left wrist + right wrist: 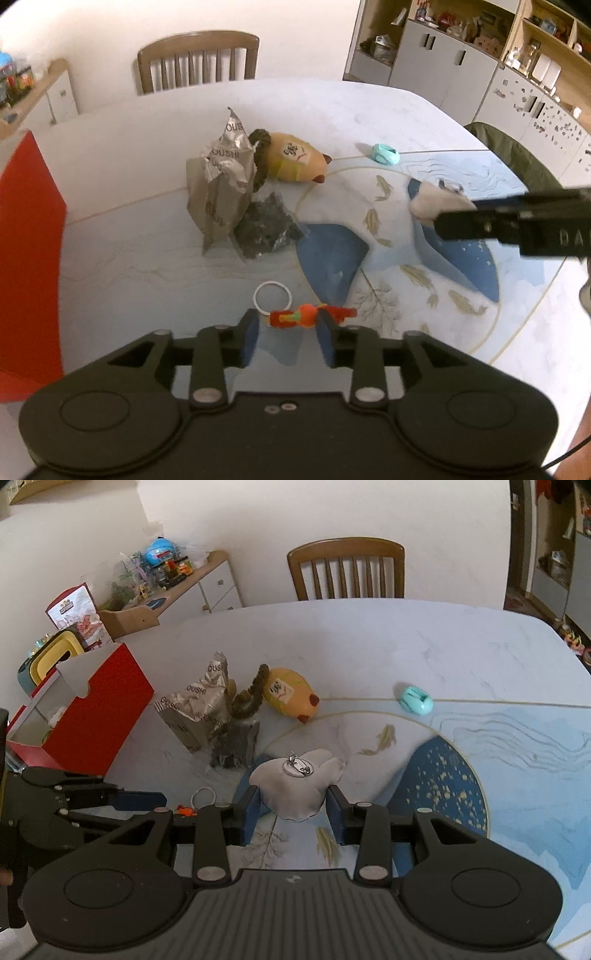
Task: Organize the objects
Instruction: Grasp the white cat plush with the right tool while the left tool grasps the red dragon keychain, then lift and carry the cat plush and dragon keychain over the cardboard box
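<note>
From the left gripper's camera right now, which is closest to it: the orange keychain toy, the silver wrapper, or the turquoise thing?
1. Orange keychain toy, between the left gripper fingers.
2. Silver wrapper, farther, left of centre.
3. Turquoise thing, farthest, to the right.

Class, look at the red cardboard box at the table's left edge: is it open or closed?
Open. The red cardboard box has its white flap raised in the right wrist view, and its pale interior is visible below.

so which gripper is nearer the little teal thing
Right. The right gripper, around the white plush, is nearer the teal thing; the left gripper sits farther back by the orange toy.
</note>
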The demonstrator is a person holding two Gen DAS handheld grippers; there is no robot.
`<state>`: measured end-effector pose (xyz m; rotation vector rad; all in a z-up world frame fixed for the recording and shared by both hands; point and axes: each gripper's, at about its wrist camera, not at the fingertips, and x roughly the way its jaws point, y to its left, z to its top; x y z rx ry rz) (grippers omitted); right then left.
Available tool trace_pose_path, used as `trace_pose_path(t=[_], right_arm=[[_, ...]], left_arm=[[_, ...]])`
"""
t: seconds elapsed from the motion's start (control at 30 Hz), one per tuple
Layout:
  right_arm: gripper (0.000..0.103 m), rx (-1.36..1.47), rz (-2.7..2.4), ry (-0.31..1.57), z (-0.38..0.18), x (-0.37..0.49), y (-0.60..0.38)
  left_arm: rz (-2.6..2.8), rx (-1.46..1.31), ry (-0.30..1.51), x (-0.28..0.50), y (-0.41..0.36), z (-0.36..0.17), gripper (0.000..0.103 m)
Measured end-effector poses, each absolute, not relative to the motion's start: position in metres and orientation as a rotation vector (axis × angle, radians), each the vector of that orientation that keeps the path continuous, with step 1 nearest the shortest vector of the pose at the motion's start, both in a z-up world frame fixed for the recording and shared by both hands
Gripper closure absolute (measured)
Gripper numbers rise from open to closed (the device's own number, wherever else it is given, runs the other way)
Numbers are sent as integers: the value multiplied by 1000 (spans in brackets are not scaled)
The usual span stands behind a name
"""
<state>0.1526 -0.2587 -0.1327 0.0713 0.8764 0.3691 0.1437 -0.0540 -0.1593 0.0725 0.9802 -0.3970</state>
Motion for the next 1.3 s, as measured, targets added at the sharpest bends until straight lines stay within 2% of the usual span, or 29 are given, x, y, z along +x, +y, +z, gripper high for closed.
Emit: trace_pose_path(t=[0.07, 0.2, 0.23, 0.27, 0.33, 0.67, 0.8, 0.93, 1.3], right_arm=[[65, 73, 367, 877, -133, 150, -261], [65, 78, 364, 882, -134, 149, -265], [65, 79, 362, 886, -135, 149, -266], [65, 80, 362, 888, -137, 149, -267], [65, 82, 363, 895, -138, 149, -267], [65, 67, 377, 909, -143, 151, -270], [65, 66, 385, 912, -144, 152, -272], [65, 64, 393, 916, -146, 154, -273], [65, 50, 414, 914, -143, 155, -273]], left_arm=[[-409, 45, 995, 143, -51, -161, 50], [-413, 43, 1012, 139, -52, -169, 47], [-418, 45, 1015, 139, -53, -170, 42], [-420, 52, 1013, 138, -55, -171, 33], [-425, 65, 1001, 136, -60, -171, 24], [-426, 141, 1017, 133, -89, -186, 25], [-409, 145, 1009, 132, -92, -186, 31], [-389, 144, 998, 130, -93, -185, 43], [-375, 83, 987, 129, -89, -177, 45]])
